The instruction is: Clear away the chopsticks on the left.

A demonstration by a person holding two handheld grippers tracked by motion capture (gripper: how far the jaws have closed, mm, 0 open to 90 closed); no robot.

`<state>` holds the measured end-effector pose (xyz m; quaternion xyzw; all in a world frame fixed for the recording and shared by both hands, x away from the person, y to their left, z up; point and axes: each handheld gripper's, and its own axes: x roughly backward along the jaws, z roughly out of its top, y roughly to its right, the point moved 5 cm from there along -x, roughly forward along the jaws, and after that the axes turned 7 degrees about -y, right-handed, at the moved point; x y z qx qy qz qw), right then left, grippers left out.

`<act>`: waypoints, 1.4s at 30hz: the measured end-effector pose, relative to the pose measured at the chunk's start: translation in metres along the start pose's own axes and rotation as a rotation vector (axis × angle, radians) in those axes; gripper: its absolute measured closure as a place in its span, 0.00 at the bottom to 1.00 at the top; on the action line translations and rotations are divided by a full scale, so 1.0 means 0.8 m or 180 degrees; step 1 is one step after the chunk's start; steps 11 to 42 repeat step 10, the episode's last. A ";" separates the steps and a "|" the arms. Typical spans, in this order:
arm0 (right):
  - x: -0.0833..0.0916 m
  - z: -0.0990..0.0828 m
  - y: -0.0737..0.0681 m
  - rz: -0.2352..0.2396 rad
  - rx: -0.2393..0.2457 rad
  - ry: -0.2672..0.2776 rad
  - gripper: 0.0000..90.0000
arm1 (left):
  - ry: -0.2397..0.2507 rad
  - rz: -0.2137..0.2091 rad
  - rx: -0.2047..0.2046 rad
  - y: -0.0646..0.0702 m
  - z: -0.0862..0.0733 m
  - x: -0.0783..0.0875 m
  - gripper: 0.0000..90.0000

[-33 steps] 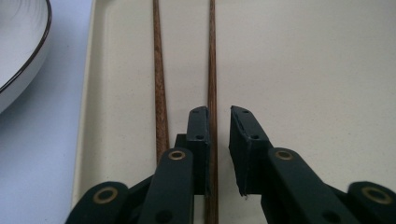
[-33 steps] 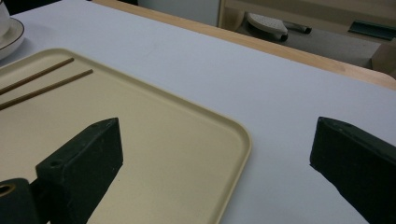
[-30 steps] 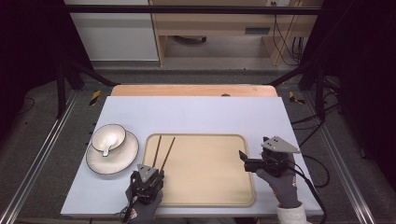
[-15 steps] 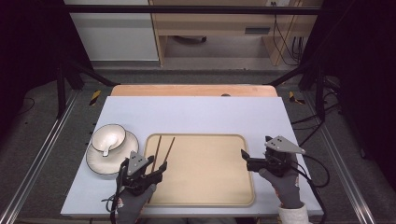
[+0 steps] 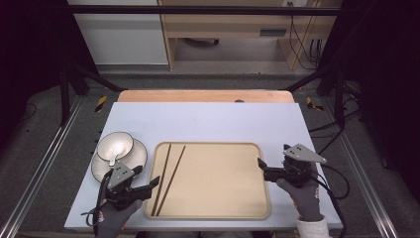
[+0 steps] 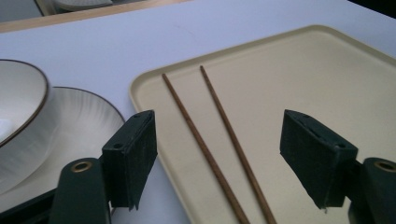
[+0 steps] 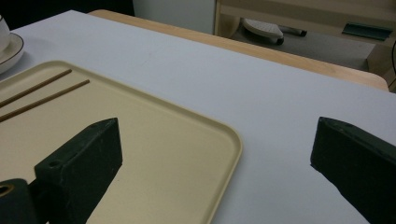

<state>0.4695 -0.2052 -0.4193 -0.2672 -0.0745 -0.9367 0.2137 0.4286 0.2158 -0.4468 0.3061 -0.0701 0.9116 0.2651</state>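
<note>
Black jaws of the left hand-held gripper [image 5: 151,182] have just been opening, with nothing between them, at the tray's [image 5: 218,213] left edge. Two chopsticks [image 5: 168,178] lie on the tray just inside that edge. Right hand-held gripper [image 5: 261,168] gapes wide at the tray's right edge.

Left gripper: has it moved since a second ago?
Yes. In the high view the left gripper has backed off leftward from the chopsticks toward the tray's left edge; its jaws have just been opening, with nothing between them.
</note>
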 end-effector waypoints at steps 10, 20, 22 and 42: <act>-0.002 -0.001 0.000 -0.0005 0.0013 -0.0022 0.02 | 0.0030 0.0058 0.0091 -0.027 -0.017 0.011 0.28; -0.002 -0.001 0.000 -0.0005 0.0013 -0.0022 0.02 | 0.0030 0.0058 0.0091 -0.027 -0.017 0.011 0.28; -0.002 -0.001 0.000 -0.0005 0.0013 -0.0022 0.02 | 0.0030 0.0058 0.0091 -0.027 -0.017 0.011 0.28; -0.002 -0.001 0.000 -0.0005 0.0013 -0.0022 0.02 | 0.0030 0.0058 0.0091 -0.027 -0.017 0.011 0.28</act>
